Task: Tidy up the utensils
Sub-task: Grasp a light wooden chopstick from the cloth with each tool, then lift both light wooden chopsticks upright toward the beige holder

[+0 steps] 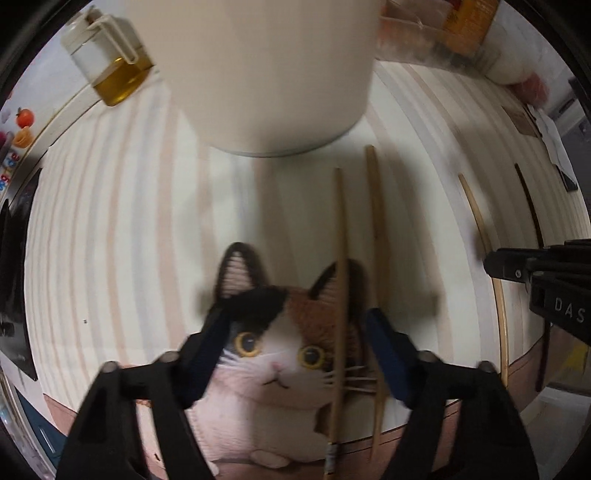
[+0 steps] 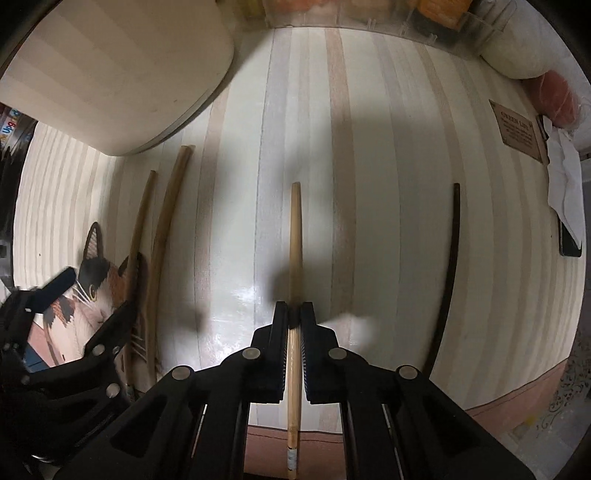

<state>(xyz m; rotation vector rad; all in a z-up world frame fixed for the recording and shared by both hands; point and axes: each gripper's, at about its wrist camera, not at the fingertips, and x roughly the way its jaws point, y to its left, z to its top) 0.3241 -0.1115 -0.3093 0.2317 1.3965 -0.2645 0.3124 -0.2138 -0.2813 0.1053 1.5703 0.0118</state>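
Observation:
My right gripper (image 2: 294, 310) is shut on a light wooden chopstick (image 2: 294, 236) that points away from me over the striped table. My left gripper (image 1: 295, 325) is open over a cat-picture mat (image 1: 273, 354); two wooden chopsticks (image 1: 341, 258) lie across the mat's right side, between the fingers. They show at the left in the right wrist view (image 2: 162, 229). A dark chopstick (image 2: 448, 266) lies on the table to the right. A large white holder (image 1: 266, 74) stands just beyond the chopsticks, also seen at the upper left of the right wrist view (image 2: 110, 74).
An oil bottle (image 1: 107, 62) stands at the far left. Packets and a clear box (image 2: 424, 18) line the far edge. A card (image 2: 517, 129), white tissue (image 2: 565, 184) and a phone (image 2: 569, 240) lie at the right. The table's front edge (image 2: 517, 391) is close.

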